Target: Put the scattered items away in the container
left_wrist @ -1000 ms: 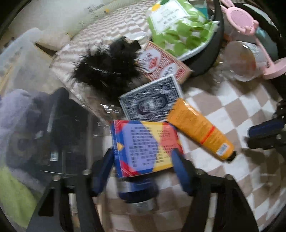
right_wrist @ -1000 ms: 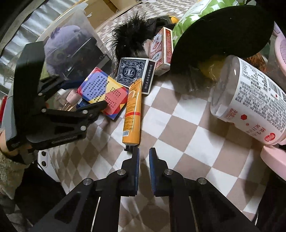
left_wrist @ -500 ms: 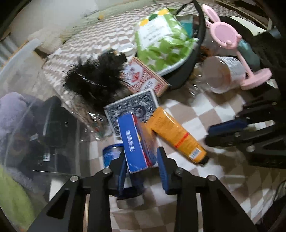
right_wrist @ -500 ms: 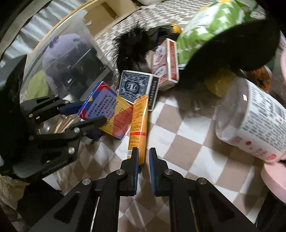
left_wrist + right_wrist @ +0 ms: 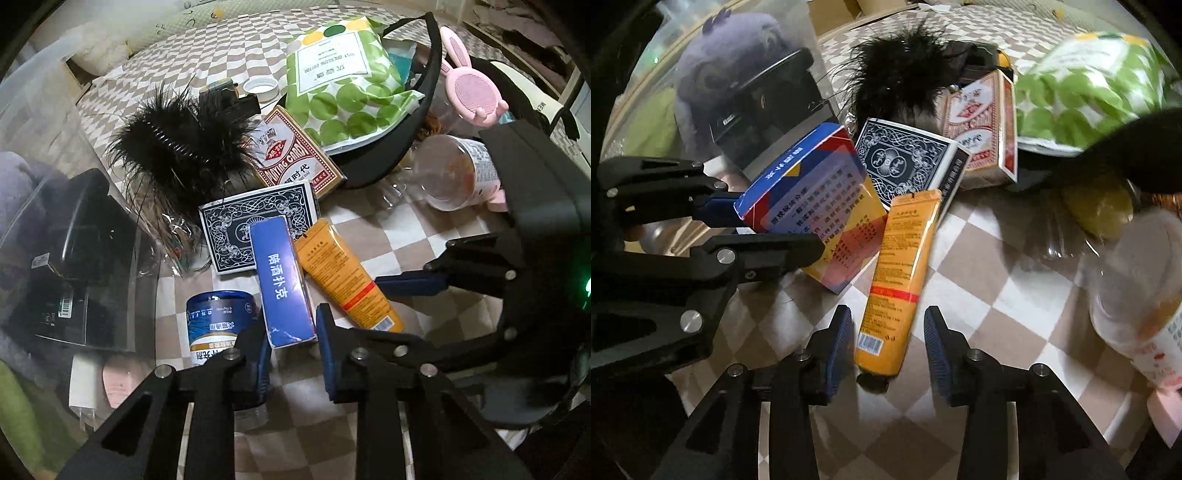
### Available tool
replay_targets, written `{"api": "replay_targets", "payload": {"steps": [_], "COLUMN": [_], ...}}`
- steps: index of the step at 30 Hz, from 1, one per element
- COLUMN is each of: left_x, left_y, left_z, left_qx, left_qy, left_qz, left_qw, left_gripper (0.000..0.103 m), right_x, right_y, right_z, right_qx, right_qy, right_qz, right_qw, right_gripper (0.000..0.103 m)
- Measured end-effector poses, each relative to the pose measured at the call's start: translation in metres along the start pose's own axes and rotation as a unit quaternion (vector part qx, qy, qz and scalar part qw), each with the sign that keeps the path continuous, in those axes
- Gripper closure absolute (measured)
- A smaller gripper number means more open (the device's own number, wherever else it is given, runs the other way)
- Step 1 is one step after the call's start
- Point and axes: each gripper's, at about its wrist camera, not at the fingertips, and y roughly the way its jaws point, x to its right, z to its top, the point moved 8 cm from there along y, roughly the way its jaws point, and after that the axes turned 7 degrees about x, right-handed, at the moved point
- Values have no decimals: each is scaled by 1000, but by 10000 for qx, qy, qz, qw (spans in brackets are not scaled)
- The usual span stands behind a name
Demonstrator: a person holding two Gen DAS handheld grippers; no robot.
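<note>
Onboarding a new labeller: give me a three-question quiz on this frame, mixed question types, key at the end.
1. True or false: the left claw is shut on the blue, red and yellow card box.
2. What lies between the right claw's open jaws?
A. orange plastic tube
B. red card box
C. black feather clip
3. Fill in: the purple plush toy sits inside the clear plastic ____.

Key: 1 true; 2 A; 3 container.

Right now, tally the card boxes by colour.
Blue: 1, the tilted box between the left gripper's pads
Navy: 1, the flat deck
Red: 1, the deck behind it
Total: 3
</note>
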Motion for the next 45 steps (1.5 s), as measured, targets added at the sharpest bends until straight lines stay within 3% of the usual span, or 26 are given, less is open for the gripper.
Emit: {"api": "replay_targets", "payload": {"steps": [3, 7, 16, 22, 26, 30, 32, 36, 39, 40, 41, 42, 44, 45], "left_x": [0, 1, 18, 37, 58, 86, 99, 101, 87, 81, 76, 71, 66, 66], "left_y": [0, -2, -20, -41, -62, -85, -88, -74, -65, -61, -60, -58, -54, -55], "left_z": [0, 0, -19, -52, -73, -94, -102, -106, -97, -95, -94, -94, -95, -98], "left_qx": [-27, -16, 11, -97, -228, -465, -573, -614, -409, -344, -299, -289, -340, -402], "left_qy": [-92, -83, 64, 193, 149, 118, 198, 528, 726, 846, 930, 987, 978, 950], "left_qz": [-59, -105, -392, -741, -1216, -1998, -2221, -1965, -1552, -1376, -1228, -1150, -1258, -1364], "left_qw": [9999, 9999, 9992, 9970, 9922, 9787, 9731, 9772, 9844, 9863, 9876, 9880, 9866, 9853], "left_gripper": [81, 83, 84, 84, 84, 84, 84, 81, 70, 53, 28, 20, 19, 19], "right_x": [3, 6, 16, 22, 25, 24, 23, 31, 23, 11, 4, 4, 7, 12], "right_y": [5, 3, -27, -57, -77, -93, -100, -101, -114, -105, -99, -102, -114, -127], "right_z": [0, -2, -46, -86, -114, -137, -146, -156, -166, -158, -156, -157, -160, -163], "right_qx": [-44, -71, -390, -615, -759, -880, -928, -1035, -1121, -1116, -1126, -1132, -1082, -1030], "right_qy": [17, -16, 207, 472, 761, 1101, 1318, 1711, 1851, 1861, 1857, 1847, 1870, 1908], "right_qz": [-208, -349, -253, -365, -431, -423, -363, -294, -350, -389, -416, -425, -459, -453], "right_qw": [9998, 9994, 9987, 9963, 9933, 9891, 9863, 9794, 9757, 9754, 9753, 9753, 9753, 9752], "right_gripper": [63, 76, 76, 76, 76, 76, 76, 76, 76, 76, 76, 76, 75, 69]}}
